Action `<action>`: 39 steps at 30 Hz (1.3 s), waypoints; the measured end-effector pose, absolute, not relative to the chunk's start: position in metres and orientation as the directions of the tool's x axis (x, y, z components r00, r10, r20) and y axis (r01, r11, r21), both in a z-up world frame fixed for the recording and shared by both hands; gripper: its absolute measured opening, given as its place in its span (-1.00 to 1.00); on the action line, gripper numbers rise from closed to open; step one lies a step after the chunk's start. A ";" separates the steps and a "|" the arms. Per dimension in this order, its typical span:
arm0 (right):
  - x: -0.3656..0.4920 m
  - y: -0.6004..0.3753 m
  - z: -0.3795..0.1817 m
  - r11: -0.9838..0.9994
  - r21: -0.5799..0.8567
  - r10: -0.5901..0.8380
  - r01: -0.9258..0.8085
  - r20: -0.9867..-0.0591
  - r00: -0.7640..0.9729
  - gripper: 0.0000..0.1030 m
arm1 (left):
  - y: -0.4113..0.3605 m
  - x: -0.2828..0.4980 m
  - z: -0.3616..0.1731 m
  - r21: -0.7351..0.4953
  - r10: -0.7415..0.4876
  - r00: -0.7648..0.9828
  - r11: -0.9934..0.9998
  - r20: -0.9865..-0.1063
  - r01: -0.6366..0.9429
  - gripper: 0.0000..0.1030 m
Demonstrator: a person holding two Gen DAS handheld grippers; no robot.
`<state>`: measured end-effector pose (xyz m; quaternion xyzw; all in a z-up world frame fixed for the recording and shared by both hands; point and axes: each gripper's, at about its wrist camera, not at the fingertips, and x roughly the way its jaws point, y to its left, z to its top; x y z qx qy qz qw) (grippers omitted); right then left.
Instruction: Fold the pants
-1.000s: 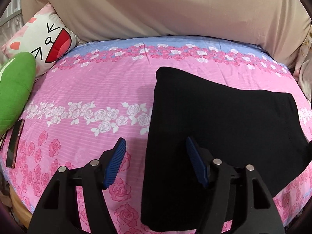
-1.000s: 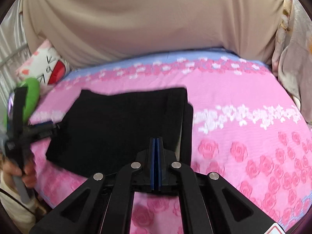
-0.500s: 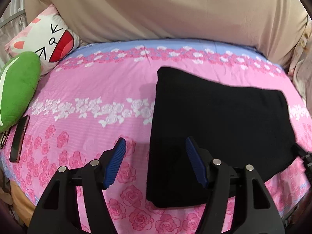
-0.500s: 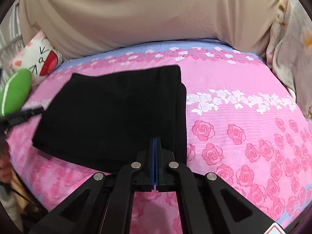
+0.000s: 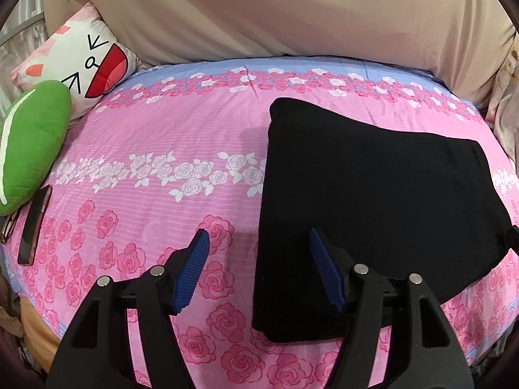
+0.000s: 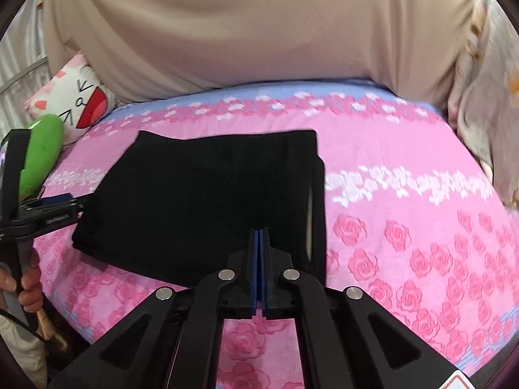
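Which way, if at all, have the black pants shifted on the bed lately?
No: the pants still end beside the same white roses on the bedsheet.

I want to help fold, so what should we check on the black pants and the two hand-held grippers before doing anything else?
1. Black pants lie flat as a folded rectangle on the pink bedsheet: ok.
2. Left hand-held gripper is open with nothing between its pads: ok.
3. Right hand-held gripper has its pads almost together with no cloth between them: ok.
4. Pants edges line up: not ok, a layer sticks out along the right side in the right wrist view.
5. Phone and green cushion are away from the pants: ok.
6. Layers underneath are smooth: cannot tell.
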<state>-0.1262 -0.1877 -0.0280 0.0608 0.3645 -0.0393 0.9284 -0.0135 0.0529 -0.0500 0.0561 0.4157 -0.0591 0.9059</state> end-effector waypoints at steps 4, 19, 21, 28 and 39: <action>-0.117 -0.203 -0.055 0.984 0.114 -0.016 0.140 -0.719 0.695 -1.00 | 0.050 -0.015 -0.051 0.064 -0.052 0.649 0.986 -0.759 0.154 0.22; -0.023 -0.196 -0.030 0.993 0.062 -0.025 0.100 -0.719 0.695 -0.95 | 0.025 0.040 -0.045 0.128 0.007 0.675 0.983 -0.738 0.129 0.30; -0.014 -0.211 -0.050 0.988 0.070 -0.041 0.138 -0.742 0.669 -0.95 | 0.024 0.047 -0.051 0.131 0.015 0.666 0.984 -0.745 0.125 0.33; -0.046 -0.205 -0.027 0.985 0.110 -0.020 0.131 -0.686 0.727 -0.90 | 0.025 0.045 -0.049 0.126 0.011 0.672 0.984 -0.740 0.122 0.30; -0.065 -0.188 -0.030 0.981 0.046 -0.102 0.186 -0.695 0.711 -0.84 | 0.028 0.020 -0.040 0.113 -0.004 0.675 0.985 -0.738 0.128 0.30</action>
